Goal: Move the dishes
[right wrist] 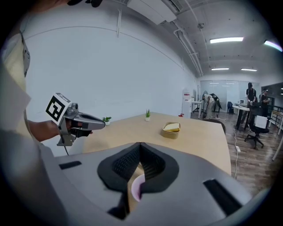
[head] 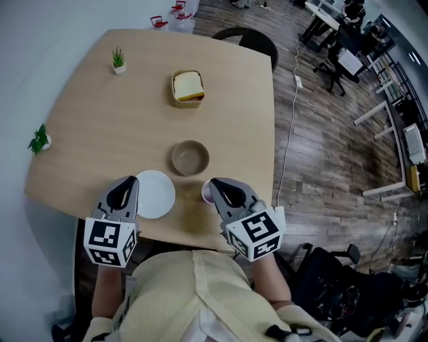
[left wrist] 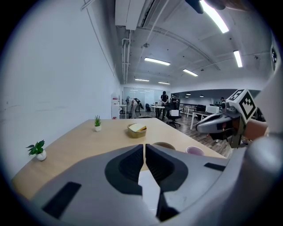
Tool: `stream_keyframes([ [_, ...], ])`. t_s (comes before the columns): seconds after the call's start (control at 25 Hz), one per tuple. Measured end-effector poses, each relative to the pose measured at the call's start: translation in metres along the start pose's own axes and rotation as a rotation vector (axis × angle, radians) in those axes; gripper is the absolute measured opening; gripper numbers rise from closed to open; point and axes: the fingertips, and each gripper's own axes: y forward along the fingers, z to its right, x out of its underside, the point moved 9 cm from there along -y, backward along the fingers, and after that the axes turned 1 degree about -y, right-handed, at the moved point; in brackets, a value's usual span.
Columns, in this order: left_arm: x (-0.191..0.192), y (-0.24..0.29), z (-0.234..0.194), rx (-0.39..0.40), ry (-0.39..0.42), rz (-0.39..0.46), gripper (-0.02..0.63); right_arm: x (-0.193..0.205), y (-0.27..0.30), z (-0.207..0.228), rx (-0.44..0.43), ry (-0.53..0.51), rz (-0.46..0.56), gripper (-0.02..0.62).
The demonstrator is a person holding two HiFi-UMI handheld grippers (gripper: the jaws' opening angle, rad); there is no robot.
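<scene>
- Left gripper (head: 125,189) (left wrist: 145,148): jaws pressed together, tips meeting, nothing between them. It sits at the near edge of the worktop (head: 100,127), over the left rim of the white plate (head: 158,195).
- In the left gripper view the plate (left wrist: 148,185) shows as a white patch below the closed jaws, through the gap behind the tips.
- Right gripper (head: 217,186) (right wrist: 139,148): jaws also pressed together at the tips, nothing pinched that I can see. The pink cup (head: 206,194) lies just under and beside it, partly covered.
- In the right gripper view the cup's rim (right wrist: 136,190) shows in the gap below the closed jaws.
- Marker cubes (head: 110,242) on both grippers carry black-and-white square patterns, not readable text.
- Brown bowl (head: 190,159) stands empty just beyond plate and cup, between the two grippers, apart from both.
- Tan container (head: 188,87) holds a yellow block and sits farther up the worktop, well apart from the bowl.
- Small potted plant (head: 118,60) stands near the far-left corner; a second plant (head: 40,139) stands at the left edge.
- Dark chair (head: 247,40) sits at the worktop's far side; red-capped bottles (head: 170,20) stand on the floor beyond.
</scene>
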Motion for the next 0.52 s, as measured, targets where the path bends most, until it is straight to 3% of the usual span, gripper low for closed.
stream_keyframes([
  [0.32,0.003,0.007,0.004,0.058,-0.074,0.003,0.026,0.015,0.001,0.005,0.014,0.051,-0.029,0.014],
  [0.52,0.005,0.013,0.006,0.070,-0.078,-0.012,0.026,0.021,0.004,0.009,0.012,0.067,-0.035,0.014],
])
